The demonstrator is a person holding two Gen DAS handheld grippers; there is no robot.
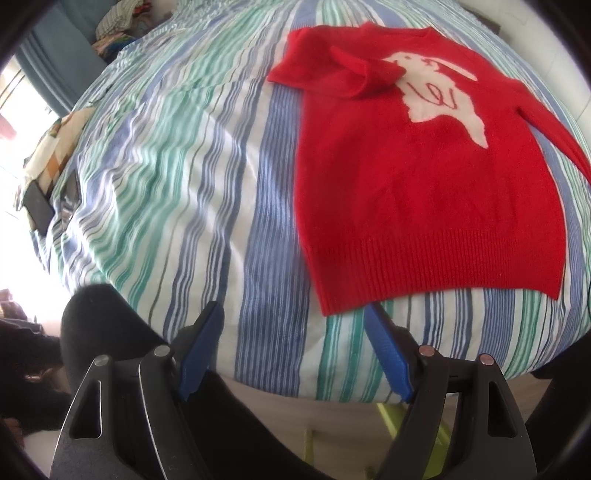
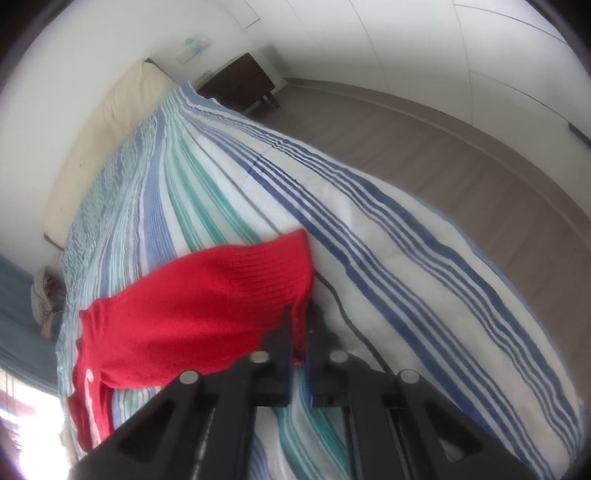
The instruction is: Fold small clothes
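A small red sweater [image 1: 424, 192] with a white animal figure lies flat on the striped bedspread [image 1: 184, 166]. Its left sleeve is folded in over the chest; its right sleeve stretches off to the right. My left gripper [image 1: 295, 325] is open and empty, hovering just before the sweater's ribbed hem. My right gripper [image 2: 301, 325] is shut on the ribbed cuff of the sweater's right sleeve [image 2: 221, 295] and lifts it off the bedspread [image 2: 369, 240].
A pile of clothes [image 1: 118, 26] sits at the bed's far end. Dark flat objects [image 1: 40, 210] lie at the left edge of the bed. A cream headboard [image 2: 99, 147], a dark nightstand [image 2: 240, 85] and wooden floor [image 2: 461, 166] show in the right wrist view.
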